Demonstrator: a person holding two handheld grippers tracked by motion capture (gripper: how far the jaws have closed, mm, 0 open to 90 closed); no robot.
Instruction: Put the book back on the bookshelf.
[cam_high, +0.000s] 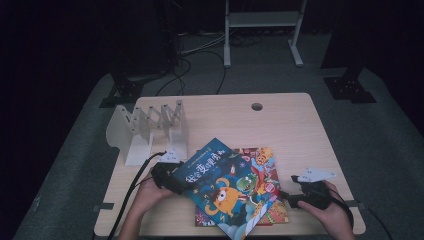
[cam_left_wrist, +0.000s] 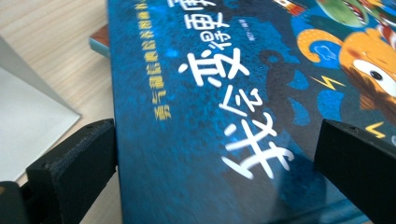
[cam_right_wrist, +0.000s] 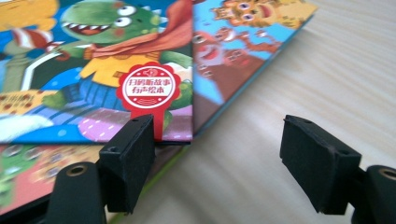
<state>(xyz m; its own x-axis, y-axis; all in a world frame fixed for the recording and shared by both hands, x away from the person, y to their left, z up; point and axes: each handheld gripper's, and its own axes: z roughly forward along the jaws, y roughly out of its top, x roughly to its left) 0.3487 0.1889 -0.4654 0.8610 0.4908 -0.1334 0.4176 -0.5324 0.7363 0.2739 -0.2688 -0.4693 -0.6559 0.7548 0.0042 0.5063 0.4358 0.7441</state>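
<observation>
A white folding rack is seen at ten o'clock on the worktop. The left claw is held spread across the left edge of a blue picture book, one jaw off the cover, one over it. That book is laid tilted upon a red picture book. At four o'clock the right claw is kept released beside the books' corners.

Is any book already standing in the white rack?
No, the white rack holds nothing; both books lie flat on the table.
</observation>
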